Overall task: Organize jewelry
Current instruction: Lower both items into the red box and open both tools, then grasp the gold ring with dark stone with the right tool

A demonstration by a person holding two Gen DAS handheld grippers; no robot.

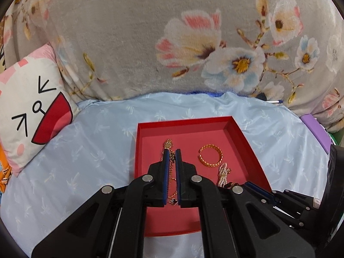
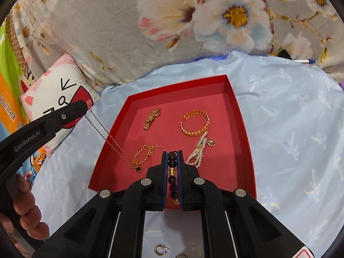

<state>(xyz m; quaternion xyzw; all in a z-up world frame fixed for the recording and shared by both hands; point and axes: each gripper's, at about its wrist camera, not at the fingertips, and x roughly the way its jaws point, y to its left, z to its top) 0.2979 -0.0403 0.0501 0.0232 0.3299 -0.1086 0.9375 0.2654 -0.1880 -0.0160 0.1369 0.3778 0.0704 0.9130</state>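
"GenRobot.AI" on left hand-held gripper (image 2: 85, 107)

One red tray (image 2: 232, 99), six jewelry pieces, one hoop earring (image 2: 160, 249), two tongs.

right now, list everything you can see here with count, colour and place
tray: 1, red, on the blue sheet
bangle: 1, gold, far right in tray
watch strap: 1, gold, far left in tray
pearl bracelet: 1, white, tray right
gold bracelet: 1, gold, tray near left
chain: 1, thin gold, hanging from left tool over tray
bead bracelet: 1, dark, in right tool
earring: 1, gold, on sheet nearest the camera
sheet: 1, light blue, under tray
blanket: 1, grey floral, behind
pillow: 1, white cartoon, left
pen: 1, white-blue, far right
left tool: shut on chain
right tool: shut on bead bracelet
hand: 1, holding left tool
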